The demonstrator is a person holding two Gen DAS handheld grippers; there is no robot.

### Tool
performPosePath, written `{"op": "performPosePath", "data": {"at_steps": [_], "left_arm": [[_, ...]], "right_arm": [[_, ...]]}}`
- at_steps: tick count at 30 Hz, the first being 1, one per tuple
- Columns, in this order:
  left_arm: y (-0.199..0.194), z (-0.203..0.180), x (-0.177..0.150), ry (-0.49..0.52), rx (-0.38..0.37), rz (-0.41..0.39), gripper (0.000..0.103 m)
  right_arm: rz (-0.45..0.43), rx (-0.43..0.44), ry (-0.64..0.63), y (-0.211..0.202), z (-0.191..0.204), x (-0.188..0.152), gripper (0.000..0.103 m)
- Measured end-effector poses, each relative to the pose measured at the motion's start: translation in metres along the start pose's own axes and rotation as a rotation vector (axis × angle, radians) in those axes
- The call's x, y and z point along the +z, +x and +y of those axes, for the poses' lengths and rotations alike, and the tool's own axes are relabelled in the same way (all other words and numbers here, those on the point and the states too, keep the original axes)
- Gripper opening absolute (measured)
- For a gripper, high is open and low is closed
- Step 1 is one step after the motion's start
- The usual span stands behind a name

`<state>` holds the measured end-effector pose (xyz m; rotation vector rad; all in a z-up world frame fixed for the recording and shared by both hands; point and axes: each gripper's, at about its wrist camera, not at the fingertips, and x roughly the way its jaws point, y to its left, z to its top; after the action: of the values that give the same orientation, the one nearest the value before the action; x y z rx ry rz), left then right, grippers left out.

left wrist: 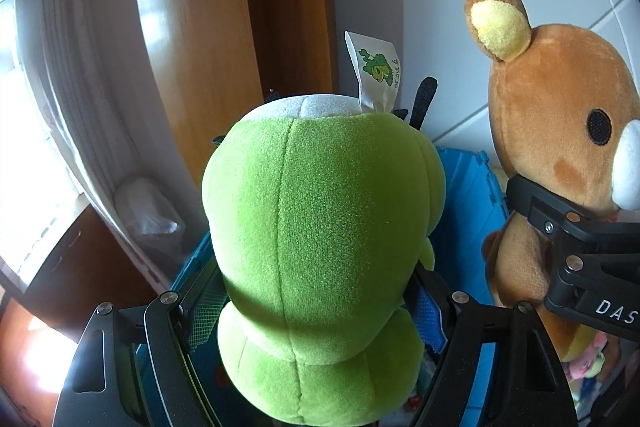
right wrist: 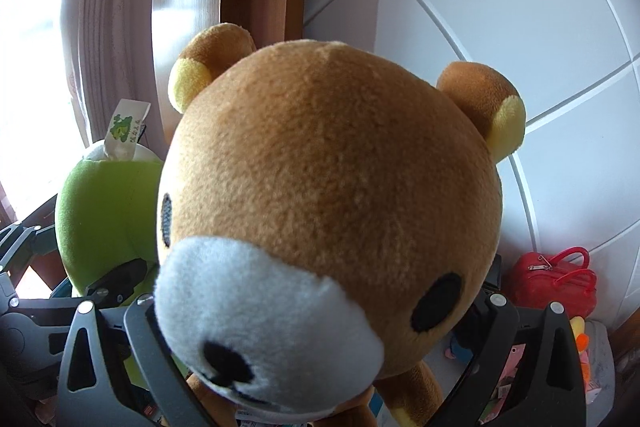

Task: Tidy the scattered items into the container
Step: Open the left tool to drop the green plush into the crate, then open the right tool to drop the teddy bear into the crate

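- Left tongs [left wrist: 316, 307]: clenched on the green plush [left wrist: 316, 227] at its narrow waist, a judged secure hold; its tag at twelve o'clock.
- Blue container [left wrist: 464, 195]: directly beneath and behind both toys, at the plush's three o'clock.
- Right tongs [right wrist: 320, 339]: grasping the brown bear [right wrist: 340, 187] below its head, poised over the container for release.

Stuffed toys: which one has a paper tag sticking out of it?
The green plush toy, held in the left gripper. A white tag pokes from its top; the brown bear shows none.
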<state>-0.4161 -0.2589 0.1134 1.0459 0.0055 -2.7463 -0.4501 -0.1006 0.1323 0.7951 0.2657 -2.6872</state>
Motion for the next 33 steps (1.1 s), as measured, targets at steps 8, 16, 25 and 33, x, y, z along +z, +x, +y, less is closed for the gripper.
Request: {"op": "performPosePath", "data": {"at_steps": [8, 16, 25, 33], "left_arm": [[0.045, -0.003, -0.013, -0.025, -0.024, 0.18, 0.086], [0.056, -0.007, -0.031, 0.011, -0.035, 0.288, 0.086], [0.059, 0.027, -0.028, -0.019, -0.039, 0.276, 0.087], [0.036, 0.052, -0.013, -0.152, -0.137, 0.155, 0.087]], "right_arm": [[0.055, -0.04, -0.025, 0.03, 0.004, 0.012, 0.103], [0.288, -0.052, -0.049, 0.078, 0.004, -0.012, 0.103], [0.414, 0.0, -0.124, 0.114, -0.003, -0.048, 0.103], [0.392, 0.041, -0.298, 0.102, 0.021, -0.073, 0.103]]}}
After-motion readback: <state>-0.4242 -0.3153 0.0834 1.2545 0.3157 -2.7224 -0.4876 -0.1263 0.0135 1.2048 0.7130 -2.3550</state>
